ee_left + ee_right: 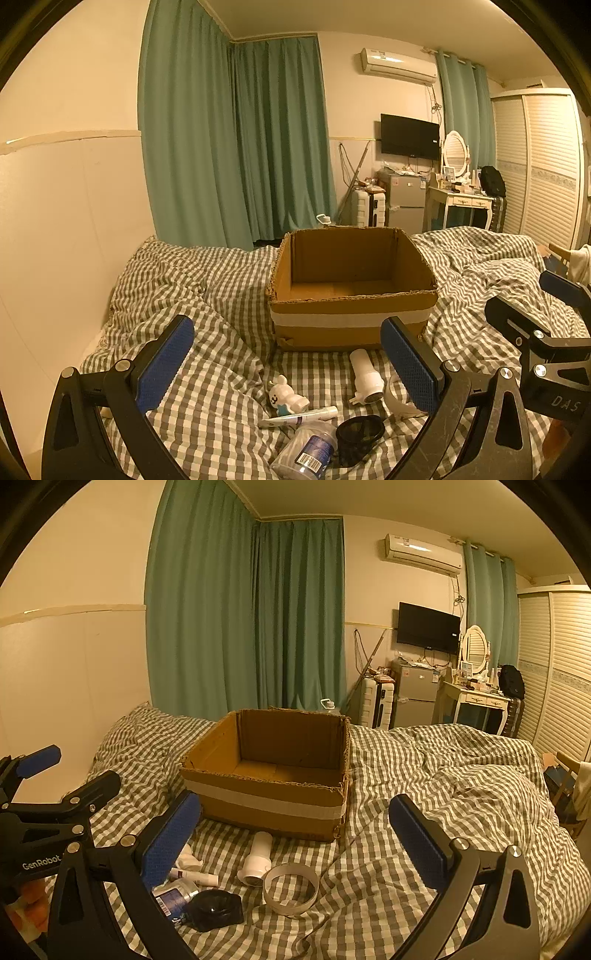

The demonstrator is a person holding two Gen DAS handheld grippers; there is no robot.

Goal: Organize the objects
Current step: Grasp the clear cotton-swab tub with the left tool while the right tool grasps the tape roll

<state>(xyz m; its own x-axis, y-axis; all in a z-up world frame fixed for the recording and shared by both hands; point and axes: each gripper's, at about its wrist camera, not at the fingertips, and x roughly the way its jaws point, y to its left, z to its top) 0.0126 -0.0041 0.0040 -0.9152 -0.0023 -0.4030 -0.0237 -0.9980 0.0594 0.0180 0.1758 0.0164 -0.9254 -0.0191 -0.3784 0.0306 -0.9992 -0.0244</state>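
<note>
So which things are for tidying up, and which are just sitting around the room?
For the job:
open brown cardboard box
white plastic cylinder
white tape ring
black round lid
white bunny toy

Just there:
green curtains
black wall TV
grey mini fridge

Right gripper (295, 834) jaws wide apart, holding nothing, above checked bedding (443, 775). Cardboard box (269, 794) ahead, open top, white tape band. In front of box: white cylinder (256, 860), tape ring (290, 888), black round obj (216, 910), barcode container (175, 895). Left gripper (55, 775) at left edge.
</note>
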